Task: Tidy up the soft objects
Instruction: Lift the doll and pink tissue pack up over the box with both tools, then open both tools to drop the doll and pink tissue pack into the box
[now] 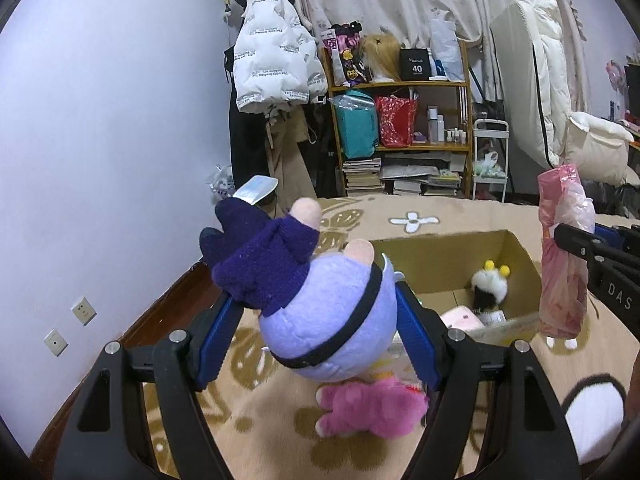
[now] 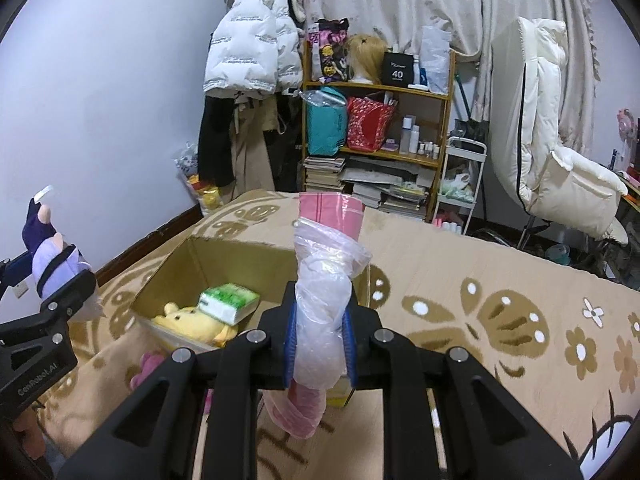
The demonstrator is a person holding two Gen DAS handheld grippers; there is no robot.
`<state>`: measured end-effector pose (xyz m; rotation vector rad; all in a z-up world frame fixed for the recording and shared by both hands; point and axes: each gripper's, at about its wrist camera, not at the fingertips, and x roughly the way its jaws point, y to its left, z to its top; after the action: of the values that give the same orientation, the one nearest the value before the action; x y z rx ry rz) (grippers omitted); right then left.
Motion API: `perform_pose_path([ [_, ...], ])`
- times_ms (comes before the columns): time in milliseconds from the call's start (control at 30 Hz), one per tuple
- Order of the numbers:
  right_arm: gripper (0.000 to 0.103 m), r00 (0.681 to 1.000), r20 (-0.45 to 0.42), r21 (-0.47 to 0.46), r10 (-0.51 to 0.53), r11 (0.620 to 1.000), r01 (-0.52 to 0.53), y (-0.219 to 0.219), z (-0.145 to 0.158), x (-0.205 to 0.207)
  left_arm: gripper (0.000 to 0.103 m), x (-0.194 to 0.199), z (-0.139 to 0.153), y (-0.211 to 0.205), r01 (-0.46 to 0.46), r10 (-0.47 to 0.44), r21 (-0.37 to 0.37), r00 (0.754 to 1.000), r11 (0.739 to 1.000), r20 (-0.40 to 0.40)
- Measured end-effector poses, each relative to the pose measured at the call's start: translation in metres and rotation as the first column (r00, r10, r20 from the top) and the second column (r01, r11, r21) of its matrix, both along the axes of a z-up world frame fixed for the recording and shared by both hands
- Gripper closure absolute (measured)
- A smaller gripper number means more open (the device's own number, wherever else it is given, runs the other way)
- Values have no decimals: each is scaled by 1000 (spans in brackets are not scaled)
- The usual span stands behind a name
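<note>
My left gripper is shut on a lavender plush doll in a dark purple knitted top, held upside down above the bed. My right gripper is shut on a pink roll in a clear plastic bag, held upright; the same pink roll shows at the right of the left wrist view. An open cardboard box lies on the bed ahead. Inside it are a white and black plush with yellow feelers, a yellow plush and a green and white pack.
A pink plush toy lies on the beige patterned bedspread just before the box. A white and black plush sits at the lower right. Beyond the bed stand a wooden shelf, hanging coats and a white chair.
</note>
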<state>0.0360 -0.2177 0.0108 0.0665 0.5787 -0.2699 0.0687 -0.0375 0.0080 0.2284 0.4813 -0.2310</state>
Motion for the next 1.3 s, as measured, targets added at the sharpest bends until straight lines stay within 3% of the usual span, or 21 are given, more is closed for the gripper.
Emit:
perform_pose_path([
  [600,82,998,5,5,-56,998,56,-27,-11,42,29,55,-8,-28,45,-45,22,999,999,1],
  [933,82,997,74,55,-20,998,16,-36,-8,53,28,65,-28,-41,114,-114,-9,991,993,-72],
  [1100,82,1000,15,78,-3,997,2,-37,-26,64,26,68,-39,-44,154,-158,-37,980,987,-123],
  [1300,81,999,-42,115,11,993,-6,-39,-41,70,21,65,-51,-53,180,-178,0,974,984,-140],
])
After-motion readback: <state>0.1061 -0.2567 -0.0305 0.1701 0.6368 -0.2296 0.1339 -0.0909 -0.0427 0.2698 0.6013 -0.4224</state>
